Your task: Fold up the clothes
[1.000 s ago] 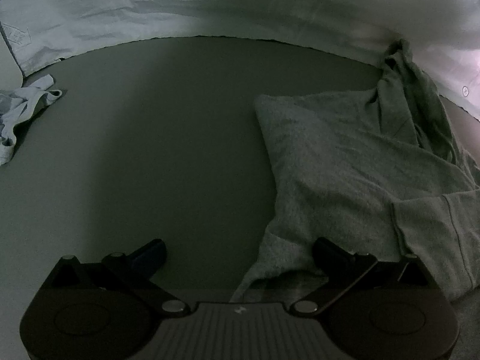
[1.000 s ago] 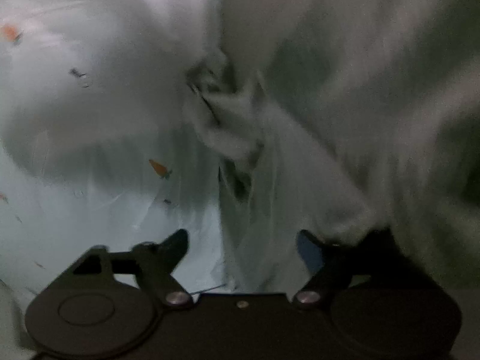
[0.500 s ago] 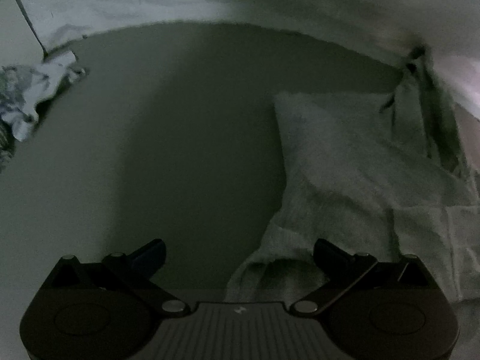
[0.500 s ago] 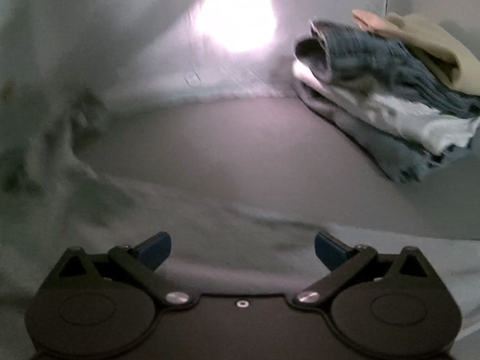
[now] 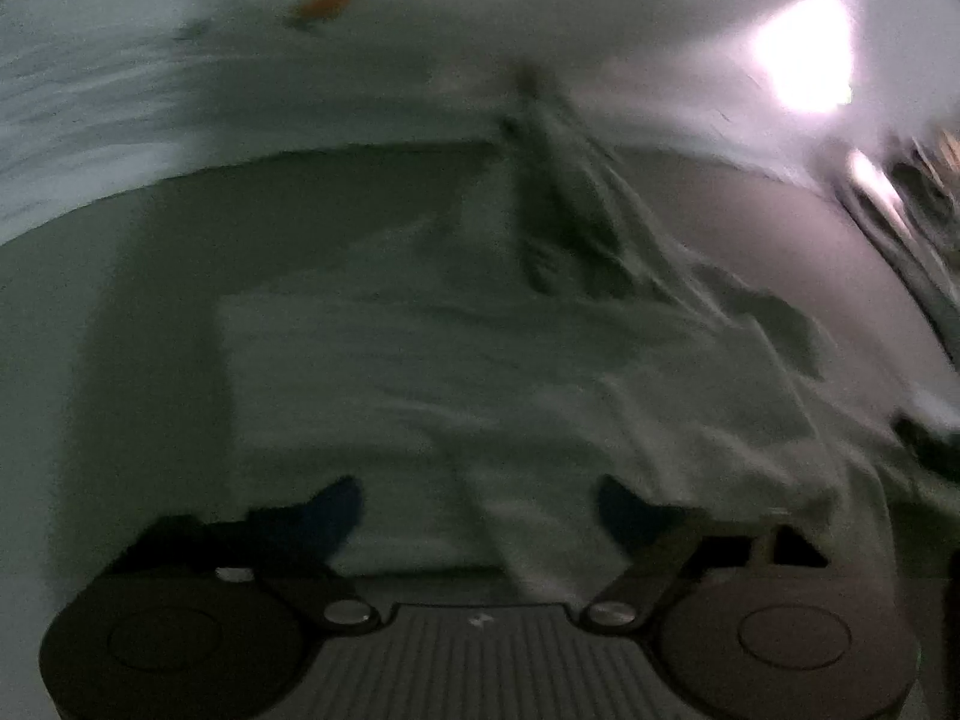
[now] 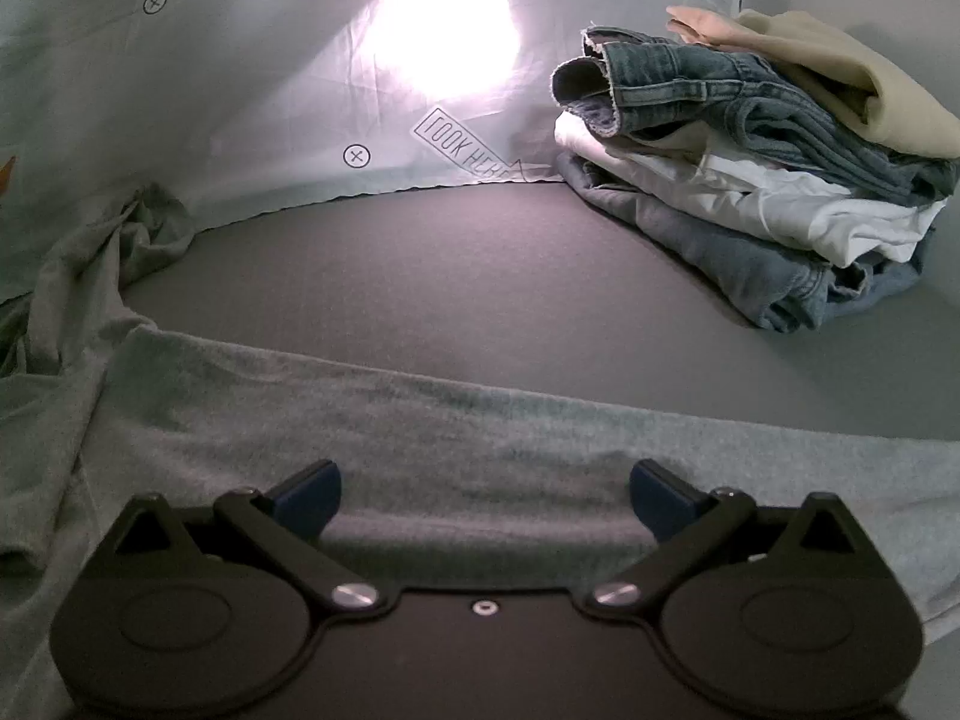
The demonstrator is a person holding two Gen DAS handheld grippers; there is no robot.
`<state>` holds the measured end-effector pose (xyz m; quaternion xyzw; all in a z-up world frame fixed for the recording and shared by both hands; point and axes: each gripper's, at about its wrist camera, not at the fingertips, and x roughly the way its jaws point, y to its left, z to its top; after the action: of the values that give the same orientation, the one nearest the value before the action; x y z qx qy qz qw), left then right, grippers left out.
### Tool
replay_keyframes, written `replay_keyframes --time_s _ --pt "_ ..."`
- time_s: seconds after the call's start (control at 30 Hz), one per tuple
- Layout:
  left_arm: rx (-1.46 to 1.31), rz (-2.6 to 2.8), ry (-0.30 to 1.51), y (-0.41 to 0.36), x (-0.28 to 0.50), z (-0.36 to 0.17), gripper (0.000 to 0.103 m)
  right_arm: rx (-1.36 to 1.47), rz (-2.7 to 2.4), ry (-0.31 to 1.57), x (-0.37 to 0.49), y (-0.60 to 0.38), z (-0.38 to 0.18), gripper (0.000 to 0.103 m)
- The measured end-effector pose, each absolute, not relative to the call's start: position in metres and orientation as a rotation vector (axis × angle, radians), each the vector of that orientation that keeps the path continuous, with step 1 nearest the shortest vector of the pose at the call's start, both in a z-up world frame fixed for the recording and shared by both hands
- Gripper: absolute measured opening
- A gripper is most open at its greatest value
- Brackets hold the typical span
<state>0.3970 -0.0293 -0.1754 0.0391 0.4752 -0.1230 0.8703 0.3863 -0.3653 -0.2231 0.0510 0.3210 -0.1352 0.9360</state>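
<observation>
The right gripper (image 6: 483, 495) stood with its jaws spread as wide as they go, hovering low over a grey-green garment (image 6: 420, 420) spread on the grey table (image 6: 480, 270). Nothing was clamped: the blue pads (image 6: 306, 489) sat apart over a flat band of the cloth, which ran across directly beneath and just ahead of them. Off to the gripper's left, the same garment bunched into a rumpled heap that climbed toward the backdrop. Beyond the cloth's far edge lay bare tabletop. Farther ahead and to the right rose a pile of folded clothes (image 6: 750, 180), well apart from the gripper: denim at the bottom, white fabric in the middle, more denim above and a pale yellow piece on top. At the back hung a light printed sheet (image 6: 240, 90) with a bright glare (image 6: 450, 30) shining through it.

The left gripper (image 5: 480, 510) was seen through heavy blur, its jaws closing, with the garment (image 5: 540, 390) lying under and between the dark fingers (image 5: 336, 510). The pads did not appear to press on the cloth, though the smear made contact hard to judge. Ahead of this gripper the garment stretched away across the table (image 5: 150, 300), a darker, twisted fold rising at its far end. To the gripper's left the surface lay bare. Farthest off, the printed sheet (image 5: 240, 60) carried an orange mark (image 5: 327, 0), and a glare (image 5: 804, 54) burned at upper right.
</observation>
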Motion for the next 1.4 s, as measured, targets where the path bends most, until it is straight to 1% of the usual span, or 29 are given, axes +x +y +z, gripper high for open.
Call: replay_keyframes --time_s 0.1,0.17,0.23,0.27,0.33,0.37,0.4,0.5,0.7,0.83,0.87,0.93,0.97,1.03,1.07,1.13,1.17,1.2,1.27,1.33,1.4 --pt "0.137 -0.293 1.003 -0.047 0.399 -0.188 0.072 0.104 -0.275 0.655 0.383 -0.365 -0.223 0.103" --pt "0.125 -0.308 1.002 -0.048 0.401 -0.192 0.068 0.104 -0.275 0.655 0.383 -0.365 -0.223 0.103" --pt "0.073 -0.323 1.010 -0.045 0.405 -0.195 0.053 0.105 -0.275 0.655 0.383 -0.366 -0.223 0.103" --pt "0.054 -0.329 1.007 -0.044 0.406 -0.197 0.049 0.104 -0.275 0.655 0.383 -0.366 -0.223 0.103" --pt "0.028 -0.346 0.993 -0.042 0.404 -0.195 0.027 0.104 -0.276 0.655 0.383 -0.366 -0.223 0.103" --pt "0.028 -0.342 0.979 -0.042 0.401 -0.192 0.020 0.104 -0.276 0.655 0.384 -0.366 -0.223 0.103" --pt "0.035 -0.333 0.968 -0.042 0.399 -0.188 0.007 0.104 -0.276 0.655 0.384 -0.366 -0.223 0.103" --pt "0.044 -0.302 0.942 -0.036 0.397 -0.173 0.005 0.104 -0.277 0.655 0.384 -0.366 -0.223 0.103" --pt "-0.011 -0.188 0.826 0.004 0.395 -0.128 0.005 0.104 -0.279 0.654 0.384 -0.366 -0.223 0.103" --pt "-0.027 -0.097 0.819 0.032 0.402 -0.127 0.005 0.103 -0.280 0.654 0.383 -0.366 -0.223 0.103" --pt "-0.028 -0.079 0.838 0.037 0.405 -0.132 0.007 0.103 -0.280 0.653 0.383 -0.366 -0.223 0.103" --pt "-0.025 -0.032 0.893 0.043 0.412 -0.147 0.015 0.104 -0.281 0.653 0.383 -0.366 -0.223 0.103" --pt "-0.017 -0.005 0.922 0.046 0.415 -0.154 0.021 0.104 -0.281 0.653 0.383 -0.366 -0.223 0.103" --pt "0.009 0.054 0.965 0.046 0.417 -0.162 0.045 0.105 -0.282 0.653 0.383 -0.366 -0.223 0.103" --pt "0.010 0.076 0.976 0.046 0.417 -0.163 0.052 0.104 -0.283 0.654 0.383 -0.366 -0.223 0.103" --pt "-0.029 0.076 0.961 0.045 0.411 -0.159 0.080 0.102 -0.284 0.655 0.384 -0.365 -0.223 0.103" --pt "-0.044 0.063 0.960 0.042 0.409 -0.159 0.085 0.099 -0.283 0.656 0.384 -0.365 -0.223 0.103" --pt "-0.048 0.036 0.966 0.036 0.407 -0.159 0.086 0.096 -0.281 0.657 0.385 -0.364 -0.223 0.103" --pt "-0.003 -0.032 0.983 0.019 0.406 -0.161 0.086 0.092 -0.276 0.659 0.386 -0.364 -0.222 0.103" --pt "0.063 -0.054 0.995 0.000 0.406 -0.165 0.091 0.098 -0.269 0.660 0.388 -0.366 -0.222 0.103" --pt "0.073 -0.095 1.012 -0.011 0.407 -0.173 0.091 0.103 -0.263 0.669 0.389 -0.367 -0.221 0.103"
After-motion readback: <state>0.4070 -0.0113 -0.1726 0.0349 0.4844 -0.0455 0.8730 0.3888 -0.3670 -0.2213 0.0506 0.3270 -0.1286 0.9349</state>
